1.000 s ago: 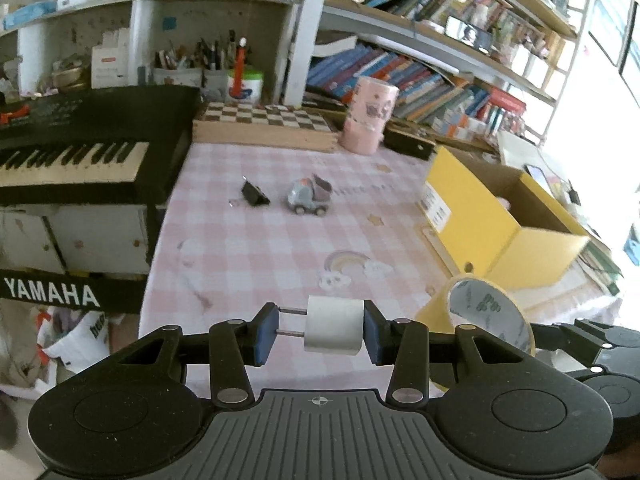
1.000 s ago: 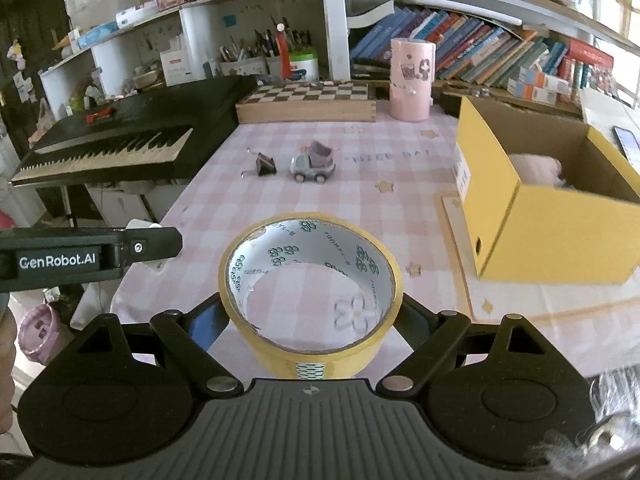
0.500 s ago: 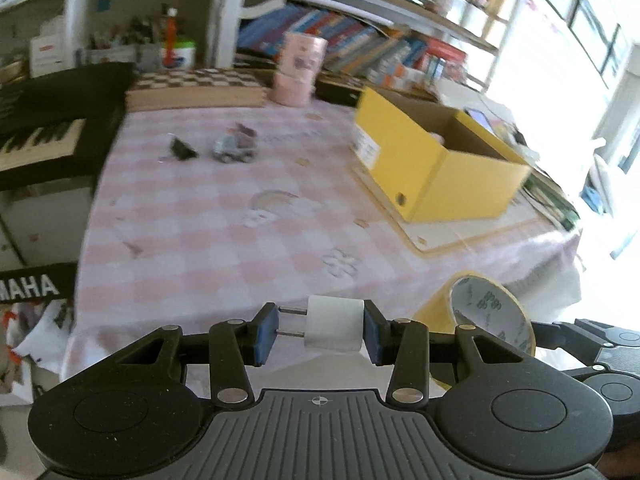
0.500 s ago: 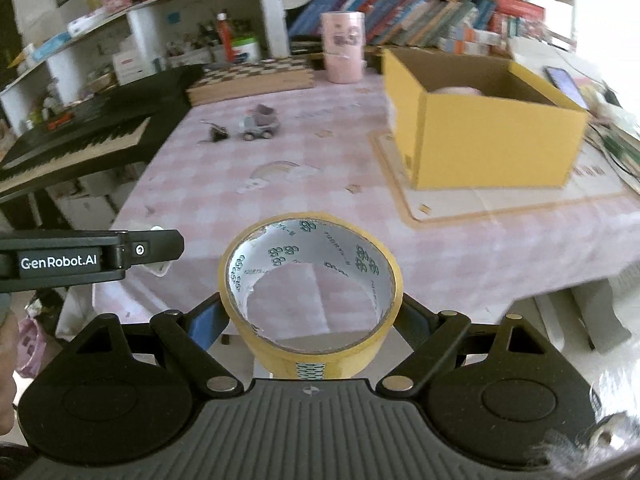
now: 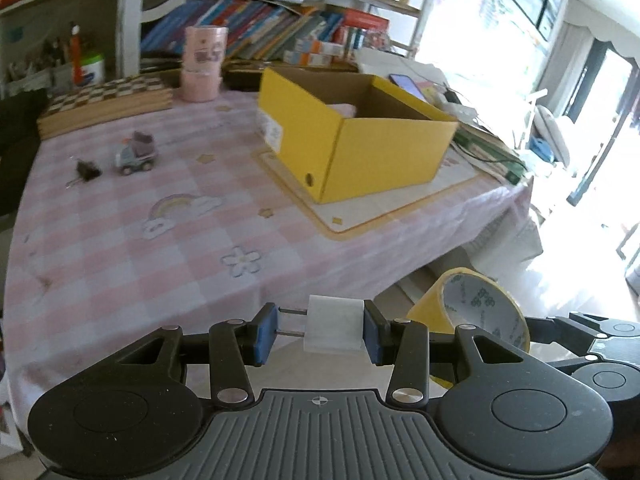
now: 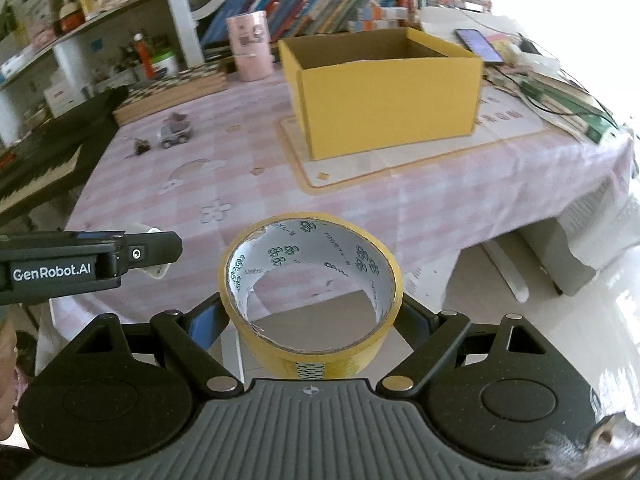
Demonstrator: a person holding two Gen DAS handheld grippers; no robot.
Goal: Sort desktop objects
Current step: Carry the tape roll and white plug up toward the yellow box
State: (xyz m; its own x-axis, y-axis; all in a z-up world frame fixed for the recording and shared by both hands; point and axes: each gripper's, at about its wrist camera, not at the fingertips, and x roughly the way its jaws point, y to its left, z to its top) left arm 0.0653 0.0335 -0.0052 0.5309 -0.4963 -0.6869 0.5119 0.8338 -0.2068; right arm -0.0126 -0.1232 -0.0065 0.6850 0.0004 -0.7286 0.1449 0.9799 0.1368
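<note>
I have a white plug adapter (image 5: 334, 329) clamped between the pads of my left gripper (image 5: 320, 332), its two metal prongs pointing at the left pad, and it hangs in the air just off the table's near edge. My right gripper (image 6: 310, 320) grips a roll of yellow tape (image 6: 310, 286) by its outer wall, ring opening upward, also out past the near edge, over the pale floor.

Ahead, an open yellow cardboard box (image 6: 384, 88) stands on a cream mat with an orange border (image 6: 400, 160) toward the table's right side; something pale pink shows inside it. The table (image 5: 120, 248) wears a pink checked cloth printed with a rainbow, stars and a flower. Toward the far left corner sit a small toy truck (image 5: 135, 154) and, just beside it, a black binder clip (image 5: 87, 170). Along the far edge lie a wooden chessboard case (image 5: 108, 102) and a pink cylindrical container (image 5: 203, 63). A black keyboard (image 6: 44, 152) flanks the left edge, bookshelves (image 5: 256, 36) line the back wall, and bright daylight floods the right.
</note>
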